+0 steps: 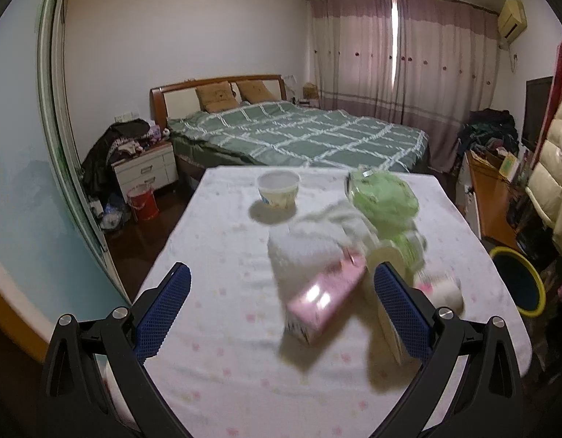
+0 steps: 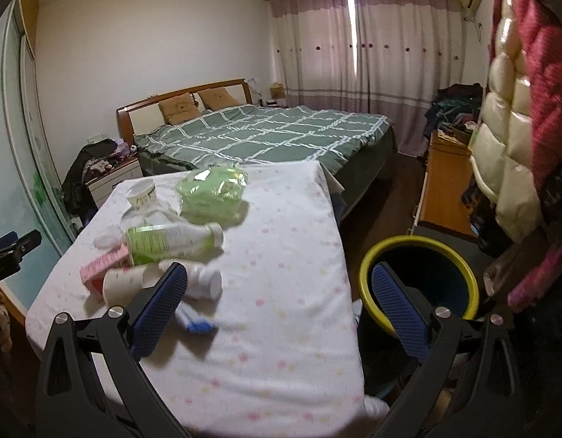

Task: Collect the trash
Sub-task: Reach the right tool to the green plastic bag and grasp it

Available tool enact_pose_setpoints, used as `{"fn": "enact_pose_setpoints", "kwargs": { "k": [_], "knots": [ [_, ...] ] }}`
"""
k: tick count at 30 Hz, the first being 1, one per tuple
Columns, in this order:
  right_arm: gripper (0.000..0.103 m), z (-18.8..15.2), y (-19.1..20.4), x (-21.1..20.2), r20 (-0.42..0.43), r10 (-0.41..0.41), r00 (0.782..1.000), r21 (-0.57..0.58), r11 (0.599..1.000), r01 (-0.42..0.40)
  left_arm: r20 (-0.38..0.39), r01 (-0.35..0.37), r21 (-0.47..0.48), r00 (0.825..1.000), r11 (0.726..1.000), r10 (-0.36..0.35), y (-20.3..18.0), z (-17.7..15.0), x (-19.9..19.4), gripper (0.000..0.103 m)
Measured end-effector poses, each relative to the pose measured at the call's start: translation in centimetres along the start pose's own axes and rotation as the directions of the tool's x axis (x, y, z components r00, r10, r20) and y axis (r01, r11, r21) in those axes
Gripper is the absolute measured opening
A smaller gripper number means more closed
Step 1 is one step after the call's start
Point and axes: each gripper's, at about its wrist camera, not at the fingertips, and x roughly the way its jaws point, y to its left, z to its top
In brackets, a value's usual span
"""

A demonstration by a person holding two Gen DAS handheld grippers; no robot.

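Observation:
Trash lies on a table under a white flowered cloth [image 2: 281, 219]: a pink carton [image 1: 324, 299], a crumpled white tissue [image 1: 306, 244], a green-labelled bottle [image 2: 171, 241] on its side, a paper cup [image 2: 124, 284], a small white bottle [image 2: 204, 281], a green plastic bag [image 2: 211, 189] and a white tub [image 1: 279, 188]. My left gripper [image 1: 281, 277] hangs open above the carton and tissue, holding nothing. My right gripper [image 2: 279, 273] is open and empty over the table's right edge. Its left finger is by the small bottle, its right finger over the yellow-rimmed bin [image 2: 365, 273].
A small blue-and-white item [image 2: 195, 323] lies near the table's front. The bin stands on the floor right of the table. Beyond are a bed with a green checked cover [image 2: 266, 135], a bedside cabinet [image 1: 146, 171], a red bucket [image 1: 142, 202] and hanging padded coats [image 2: 514, 127].

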Motion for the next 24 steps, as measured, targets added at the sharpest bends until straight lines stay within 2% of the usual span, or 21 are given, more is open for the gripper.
{"fn": "enact_pose_setpoints", "kwargs": {
  "k": [8,15,19,21,24],
  "knots": [
    [0.097,5.6,1.4,7.8,-0.057,0.092,0.994,0.003,0.996,-0.092,0.033,-0.028,-0.01,0.999,1.0,0.028,1.3,4.9,7.3,0.099],
    [0.097,9.4,4.1,17.4,-0.137,0.111,0.984,-0.014,0.993,-0.114,0.067,-0.039,0.0,0.997,0.999,0.039,1.9,8.5,14.6,0.099],
    [0.096,10.8,5.5,22.5,-0.185,0.122,0.975,-0.022,0.991,-0.129,0.066,-0.005,-0.012,0.998,1.0,0.005,2.4,9.2,18.2,0.099],
    [0.087,11.2,5.8,25.0,-0.233,0.131,0.964,-0.017,0.99,-0.139,0.068,0.01,-0.024,0.998,1.0,-0.009,2.7,9.1,19.6,0.099],
    [0.083,11.4,6.0,27.9,-0.294,0.151,0.944,0.009,0.988,-0.155,0.063,0.028,-0.026,0.998,0.999,-0.026,3.0,8.6,21.0,0.099]
  ]
}}
